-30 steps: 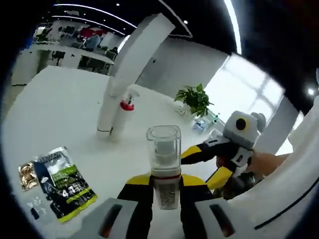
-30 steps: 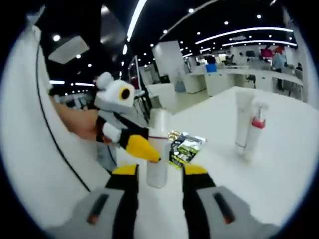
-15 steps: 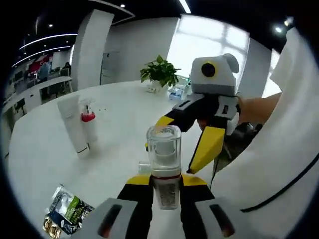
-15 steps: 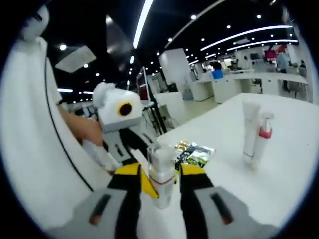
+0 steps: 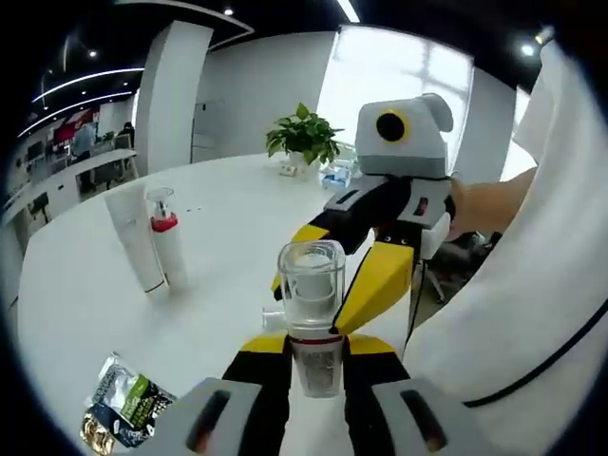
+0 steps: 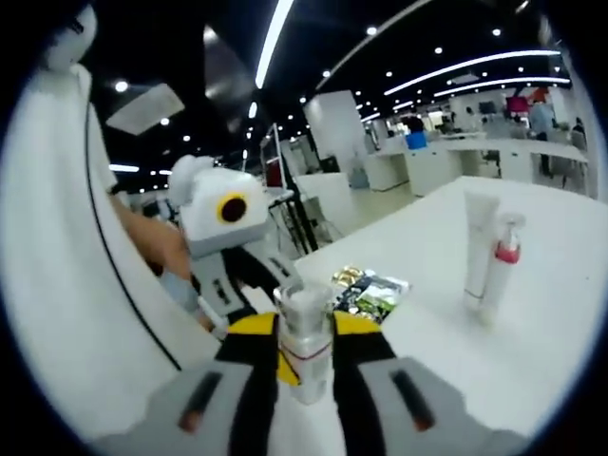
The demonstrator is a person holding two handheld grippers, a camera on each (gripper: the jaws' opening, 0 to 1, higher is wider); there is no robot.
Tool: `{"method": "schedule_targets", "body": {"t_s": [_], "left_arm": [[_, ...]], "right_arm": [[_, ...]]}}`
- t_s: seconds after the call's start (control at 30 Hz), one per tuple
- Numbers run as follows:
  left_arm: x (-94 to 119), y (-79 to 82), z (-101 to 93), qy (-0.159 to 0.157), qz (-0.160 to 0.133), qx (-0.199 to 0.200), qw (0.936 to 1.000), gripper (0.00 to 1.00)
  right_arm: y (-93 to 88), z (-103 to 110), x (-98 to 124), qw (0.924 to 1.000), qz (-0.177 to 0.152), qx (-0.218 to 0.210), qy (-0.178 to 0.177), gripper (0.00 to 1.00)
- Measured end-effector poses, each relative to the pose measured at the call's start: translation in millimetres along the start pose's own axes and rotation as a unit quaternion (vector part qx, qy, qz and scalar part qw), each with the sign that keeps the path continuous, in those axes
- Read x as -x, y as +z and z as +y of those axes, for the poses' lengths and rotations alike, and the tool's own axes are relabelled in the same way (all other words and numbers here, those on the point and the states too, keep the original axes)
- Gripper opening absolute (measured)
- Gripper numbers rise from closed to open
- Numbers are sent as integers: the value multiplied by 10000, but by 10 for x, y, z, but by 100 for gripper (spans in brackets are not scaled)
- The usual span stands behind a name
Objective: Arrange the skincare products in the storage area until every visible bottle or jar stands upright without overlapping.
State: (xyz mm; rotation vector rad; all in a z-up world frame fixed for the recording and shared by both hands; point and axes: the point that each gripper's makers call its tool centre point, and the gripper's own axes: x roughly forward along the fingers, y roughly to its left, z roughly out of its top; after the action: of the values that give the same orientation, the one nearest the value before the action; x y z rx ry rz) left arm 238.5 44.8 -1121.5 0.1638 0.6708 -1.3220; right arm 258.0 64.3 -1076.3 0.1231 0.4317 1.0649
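A small bottle (image 5: pixel 311 318) with a clear cap and a red ring stands upright between my left gripper's (image 5: pixel 311 366) yellow-padded jaws, which are shut on its lower body. My right gripper (image 5: pixel 328 294) reaches in from the right, and its yellow jaws flank the bottle's cap. In the right gripper view the same bottle (image 6: pixel 305 342) sits pinched between my right gripper's (image 6: pixel 304 356) jaws, with the left gripper (image 6: pixel 223 237) just behind it. On the table stand a white tube (image 5: pixel 133 252) and a pump bottle (image 5: pixel 166 249) with a red collar, side by side.
A green-and-black sachet (image 5: pixel 119 404) lies flat on the white table (image 5: pixel 228 218) near its front edge; it is also seen as the sachet (image 6: pixel 366 290). The tube (image 6: pixel 480 249) and pump bottle (image 6: pixel 503 266) stand at the right. A potted plant (image 5: pixel 304 142) sits far back. A person's hand (image 5: pixel 475 204) holds the right gripper.
The right gripper has moved in from beside the bottle and its jaws have narrowed onto it. The left gripper has kept hold of the bottle, and both views have swung.
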Motion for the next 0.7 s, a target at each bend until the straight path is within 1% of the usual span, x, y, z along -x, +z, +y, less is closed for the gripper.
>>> {"method": "schedule_targets", "body": {"t_s": [0.17, 0.33, 0.4, 0.57, 0.63, 0.7], "left_arm": [[6, -4, 54, 127, -17, -127, 9998, 20], [46, -63, 145, 318, -67, 153, 9994, 20], [66, -82, 187, 476, -89, 232, 9986, 20], [166, -141, 263, 651, -135, 408, 9970, 20], [203, -166, 314, 853, -139, 454, 9952, 20], [242, -177, 334, 948, -186, 524, 9939, 21]], "right_arm": [[-3, -43, -33, 10000, -59, -15, -54, 18], [-15, -89, -141, 9999, -85, -99, -72, 18], [-13, -99, -178, 9999, -76, -89, -80, 18], [7, -94, -295, 9998, -98, -152, 53, 18], [23, -103, -350, 9998, -99, -163, 104, 18], [40, -100, -382, 9995, -123, -223, 187, 18]]}}
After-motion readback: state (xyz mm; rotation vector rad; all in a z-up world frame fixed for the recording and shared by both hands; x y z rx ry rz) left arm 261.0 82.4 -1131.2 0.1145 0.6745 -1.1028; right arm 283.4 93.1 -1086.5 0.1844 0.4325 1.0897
